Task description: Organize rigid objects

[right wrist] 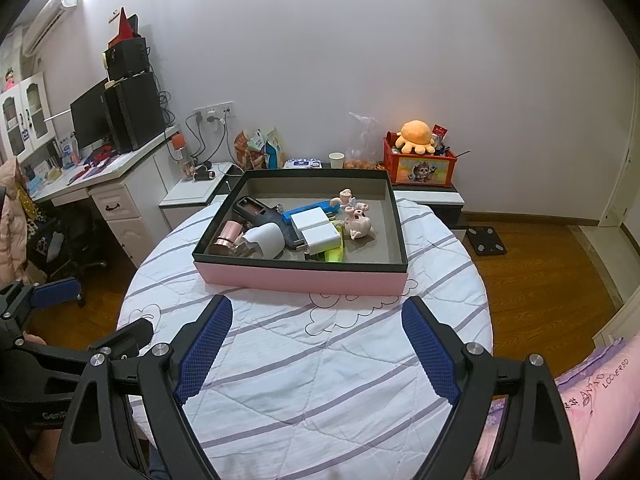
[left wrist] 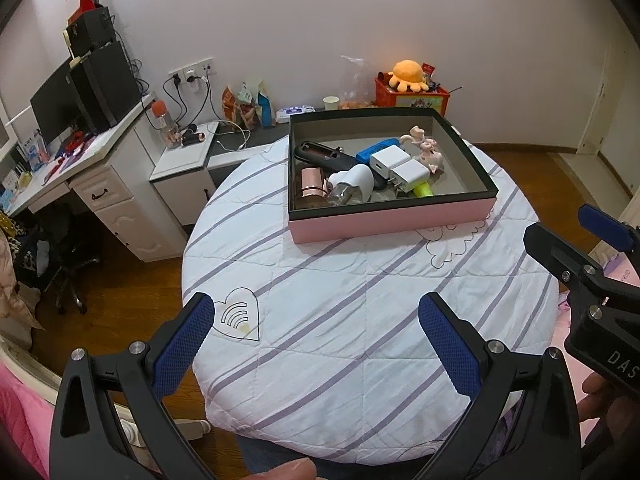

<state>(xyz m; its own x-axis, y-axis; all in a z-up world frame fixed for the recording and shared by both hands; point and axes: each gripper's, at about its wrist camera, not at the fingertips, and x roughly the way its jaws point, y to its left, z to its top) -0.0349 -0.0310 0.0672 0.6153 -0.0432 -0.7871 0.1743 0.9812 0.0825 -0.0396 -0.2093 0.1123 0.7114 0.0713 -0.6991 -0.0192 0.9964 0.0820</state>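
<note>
Presently, my findings, nearest first:

Left gripper [left wrist: 316, 344]: I had its jaws spread wide, nothing between the blue pads, poised above the near part of the table.
Right gripper [right wrist: 316, 344]: likewise wide apart and empty; it stood just to the right of the left one, each showing at the edge of the other's view.
Table [right wrist: 280, 380]: round, covered with a white quilted cloth with lilac stripes; the near half carried nothing.
Box [right wrist: 300, 278]: shallow, pink outside with a dark rim, and it sat on the far half of the table, well ahead of both grippers.
Contents, left part: a copper-coloured cylinder [left wrist: 310, 182] in the near left corner, a dark handset-like item [left wrist: 320, 154] behind it, a white rounded plug [left wrist: 356, 180] beside them.
Contents, middle: two white chargers [right wrist: 316, 226] lay side by side over a blue block [left wrist: 378, 150]; a yellow-green piece [right wrist: 334, 255] poked out at the near wall.
Contents, right: small pale pink figurines [right wrist: 360, 220], apart from the right wall.
Beyond the table: a low cabinet with a paper cup [right wrist: 336, 160] and a red crate holding an orange plush [right wrist: 416, 136]; a white desk [left wrist: 100, 152] stood far left.
</note>
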